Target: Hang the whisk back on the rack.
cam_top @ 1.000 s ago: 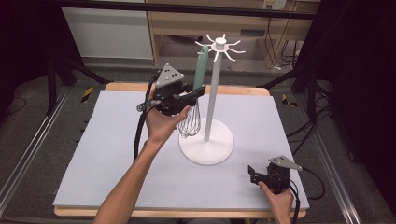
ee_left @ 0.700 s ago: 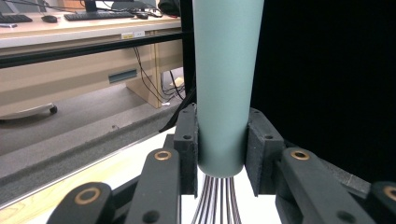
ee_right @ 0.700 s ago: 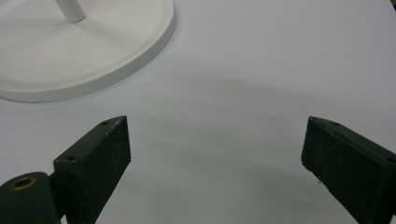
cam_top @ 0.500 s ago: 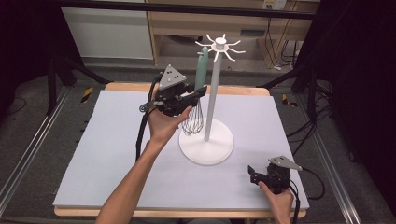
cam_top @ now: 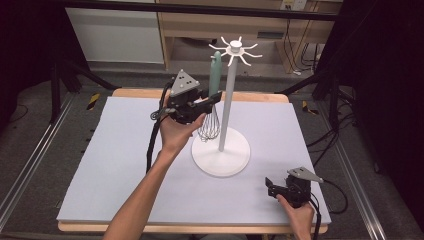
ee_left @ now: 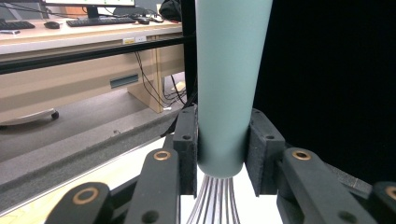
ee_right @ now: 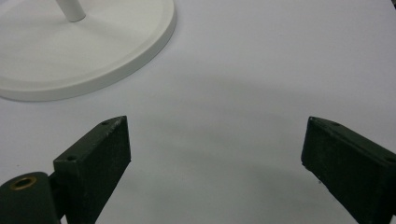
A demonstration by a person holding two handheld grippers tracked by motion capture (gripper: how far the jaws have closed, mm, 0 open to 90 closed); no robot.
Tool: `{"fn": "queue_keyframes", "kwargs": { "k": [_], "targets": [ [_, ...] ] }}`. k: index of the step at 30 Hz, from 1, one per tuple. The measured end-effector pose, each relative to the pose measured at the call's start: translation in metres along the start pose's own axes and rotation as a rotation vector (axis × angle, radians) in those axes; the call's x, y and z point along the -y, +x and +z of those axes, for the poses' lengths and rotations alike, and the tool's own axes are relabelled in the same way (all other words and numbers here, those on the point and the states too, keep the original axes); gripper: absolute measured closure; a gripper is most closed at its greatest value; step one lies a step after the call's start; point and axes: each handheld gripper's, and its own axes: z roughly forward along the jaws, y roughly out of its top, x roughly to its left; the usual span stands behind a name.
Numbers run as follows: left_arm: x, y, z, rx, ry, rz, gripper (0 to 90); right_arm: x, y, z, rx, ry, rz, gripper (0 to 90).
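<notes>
Right gripper (cam_top: 270, 187) is resting at the lower right of the high view, jaws gaping wide over bare mat (cam_top: 115, 165). Farther up, at centre, left gripper (cam_top: 214, 97) is clamping the whisk (cam_top: 214, 80) by its green handle, whisk upright, wires hanging just beside the white stand (cam_top: 221, 155).

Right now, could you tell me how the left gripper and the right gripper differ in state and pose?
The left gripper is shut on the whisk at its green handle; the right gripper is open with nothing between its jaws. The left gripper is raised beside the white stand; the right gripper sits low at the table's near right corner. Both have black jaws and a grey plate on top.
</notes>
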Motion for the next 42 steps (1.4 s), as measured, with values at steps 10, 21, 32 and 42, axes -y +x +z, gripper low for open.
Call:
{"fn": "queue_keyframes", "kwargs": {
  "k": [10, 21, 32, 42],
  "targets": [
    [0.004, 0.003, -0.009, 0.006, -0.004, 0.007, 59.2, 0.0, 0.0, 0.0, 0.001, 0.001, -0.002, 8.7],
    [0.023, 0.007, -0.032, -0.005, 0.015, 0.034, 50.9, 0.0, 0.0, 0.0, 0.005, 0.004, 0.0, 8.7],
    [0.062, 0.014, -0.048, -0.018, 0.071, 0.035, 45.7, 0.001, 0.0, 0.001, 0.012, 0.007, 0.004, 8.6],
    [0.097, 0.025, -0.06, -0.046, 0.128, 0.019, 41.8, 0.001, 0.0, 0.001, 0.012, 0.007, 0.004, 8.5]
  ]
}}
